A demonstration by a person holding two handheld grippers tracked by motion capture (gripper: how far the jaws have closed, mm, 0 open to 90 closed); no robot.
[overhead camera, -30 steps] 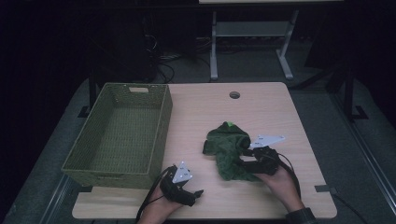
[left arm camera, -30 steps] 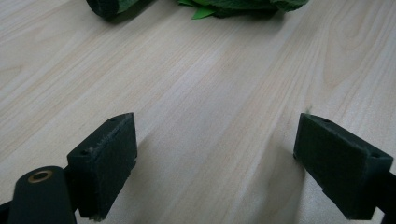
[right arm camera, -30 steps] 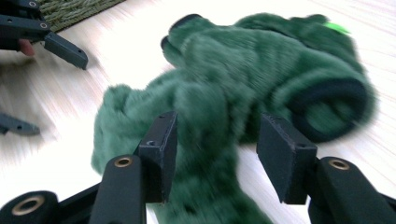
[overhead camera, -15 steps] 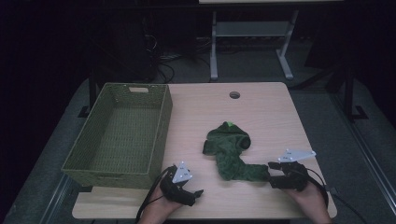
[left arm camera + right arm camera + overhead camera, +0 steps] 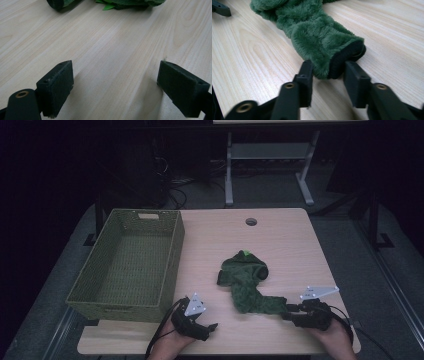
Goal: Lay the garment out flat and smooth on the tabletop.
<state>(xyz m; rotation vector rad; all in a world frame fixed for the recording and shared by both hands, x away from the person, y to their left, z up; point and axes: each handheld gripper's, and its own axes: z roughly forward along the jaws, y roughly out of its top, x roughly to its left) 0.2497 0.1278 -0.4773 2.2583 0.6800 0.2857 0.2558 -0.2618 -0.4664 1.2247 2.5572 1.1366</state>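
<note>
right of the woven basket [image 5: 131, 265], the right gripper [image 5: 289, 313], jaws just closing, clasps the green plush garment's [image 5: 247, 282] cuff; the left gripper [image 5: 210, 327] rests unclenched.

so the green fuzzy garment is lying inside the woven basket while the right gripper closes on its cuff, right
Not quite: the green fuzzy garment lies on the table, beside the woven basket, not in it, as the high view shows. The right gripper has indeed just been closing, with the black cuff between its jaws.
</note>
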